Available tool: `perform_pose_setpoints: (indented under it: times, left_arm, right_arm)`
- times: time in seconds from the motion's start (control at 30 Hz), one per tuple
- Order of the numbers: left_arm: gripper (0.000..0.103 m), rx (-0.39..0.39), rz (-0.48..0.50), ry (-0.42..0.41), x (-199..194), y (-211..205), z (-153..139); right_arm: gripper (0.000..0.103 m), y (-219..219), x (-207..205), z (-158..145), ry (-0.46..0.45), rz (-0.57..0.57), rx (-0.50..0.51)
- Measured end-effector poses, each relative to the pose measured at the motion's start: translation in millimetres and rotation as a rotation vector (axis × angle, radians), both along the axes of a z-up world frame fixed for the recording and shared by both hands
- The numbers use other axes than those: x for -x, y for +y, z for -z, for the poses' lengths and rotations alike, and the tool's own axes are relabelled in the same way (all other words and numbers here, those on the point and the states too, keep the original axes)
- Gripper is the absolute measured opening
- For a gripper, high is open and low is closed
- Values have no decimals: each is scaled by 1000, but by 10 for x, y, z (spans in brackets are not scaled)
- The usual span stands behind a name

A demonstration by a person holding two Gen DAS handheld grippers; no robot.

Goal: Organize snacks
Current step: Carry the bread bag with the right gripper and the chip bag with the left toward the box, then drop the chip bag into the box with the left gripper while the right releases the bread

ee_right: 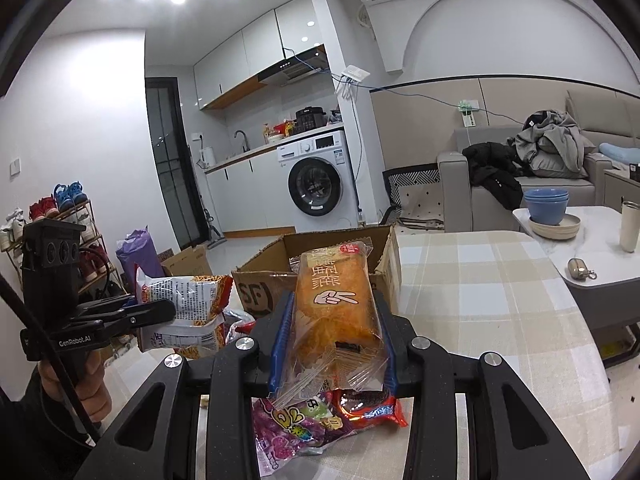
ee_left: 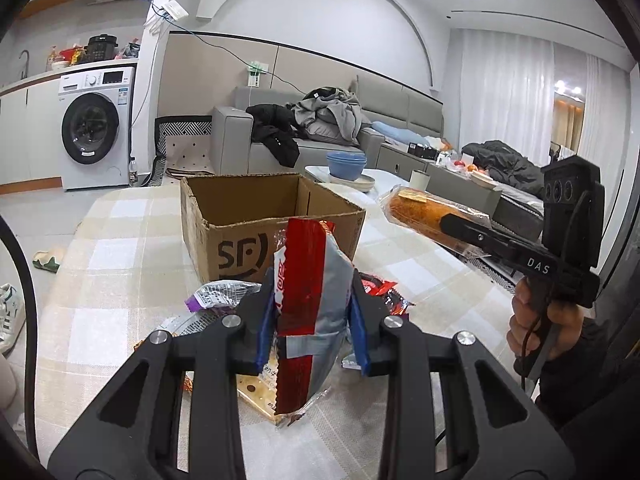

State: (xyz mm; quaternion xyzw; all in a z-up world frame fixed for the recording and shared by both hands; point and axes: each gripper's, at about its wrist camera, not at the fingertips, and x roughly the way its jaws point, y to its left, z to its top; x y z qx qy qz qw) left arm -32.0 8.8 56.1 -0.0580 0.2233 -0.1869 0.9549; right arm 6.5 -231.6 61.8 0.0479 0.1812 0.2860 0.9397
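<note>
My left gripper (ee_left: 312,300) is shut on a silver and red snack bag (ee_left: 308,304) and holds it above the table, in front of the open cardboard box (ee_left: 248,236). In the right wrist view the same bag (ee_right: 188,312) hangs in the left gripper (ee_right: 168,310). My right gripper (ee_right: 334,320) is shut on a clear-wrapped orange cake loaf (ee_right: 336,308), held just before the box (ee_right: 260,280). In the left wrist view the loaf (ee_left: 424,212) sits in the right gripper (ee_left: 452,224), right of the box.
Several loose snack packets (ee_right: 320,420) lie on the checked tablecloth (ee_right: 480,280) under the grippers; some show in the left wrist view (ee_left: 216,300). A white side table (ee_right: 592,232) holds blue bowls (ee_right: 546,204) and a cup. A sofa and washing machine stand behind.
</note>
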Motion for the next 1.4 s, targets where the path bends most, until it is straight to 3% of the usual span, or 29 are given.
perform_pose_setpoints:
  times: [0.57,0.93,1.4]
  left_arm:
    - [28,7,-54,-37,2,57,-301]
    - [28,-32,-126,-33,-310,-28,-387]
    - [28,-41,-143,-50,-805,-148,-609]
  right_arm:
    - [37,127,-185,-37,12,-8,-6]
    - [37,327,-375,-37,29,-7,2]
    - [37,504,-717,-109,69,5,-8]
